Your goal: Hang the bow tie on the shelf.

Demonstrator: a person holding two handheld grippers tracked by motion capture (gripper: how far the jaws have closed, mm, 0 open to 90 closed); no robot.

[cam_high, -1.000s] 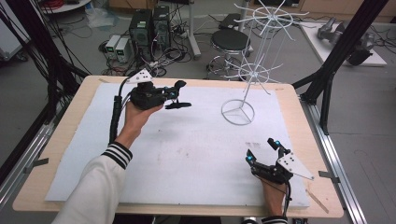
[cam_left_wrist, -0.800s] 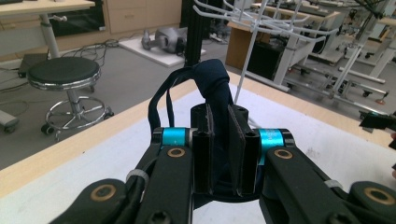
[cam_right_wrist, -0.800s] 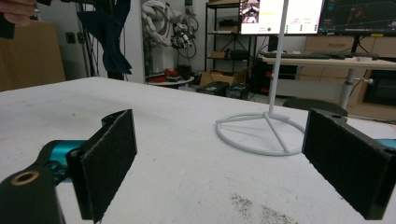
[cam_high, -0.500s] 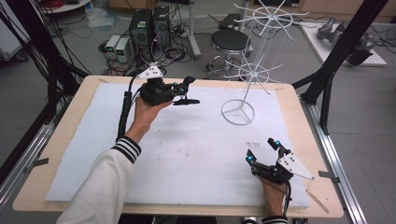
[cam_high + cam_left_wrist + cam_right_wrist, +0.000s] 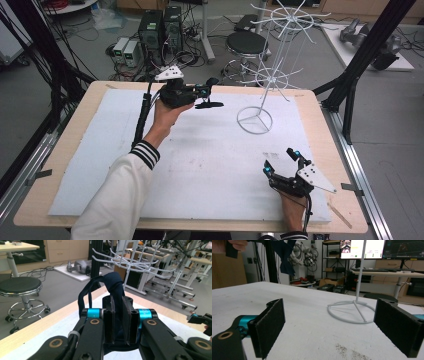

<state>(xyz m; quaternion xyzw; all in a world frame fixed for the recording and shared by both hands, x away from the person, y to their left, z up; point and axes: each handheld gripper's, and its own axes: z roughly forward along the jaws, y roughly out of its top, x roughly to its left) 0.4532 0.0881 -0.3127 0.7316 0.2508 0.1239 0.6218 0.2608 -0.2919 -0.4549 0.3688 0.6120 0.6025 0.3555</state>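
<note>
Left gripper [image 5: 209,97] is clamped on a dark cloth [image 5: 113,285], at 9 o'clock of the rack [image 5: 255,120]. Right gripper [image 5: 282,161] rests wide open, holding nothing, at 5 o'clock.

The high view looks forward and down from above the near edge of the white-covered wooden tabletop [image 5: 200,165], taking in all four edges. The left gripper view sits close behind its black padded fingers [image 5: 109,315], raised above the far edge, facing the white wire hook rack [image 5: 130,262]. The right gripper view lies low near the near right corner, looking across the tabletop. All three share the rack, whose ring base [image 5: 352,311] shows in the right gripper view.
</note>
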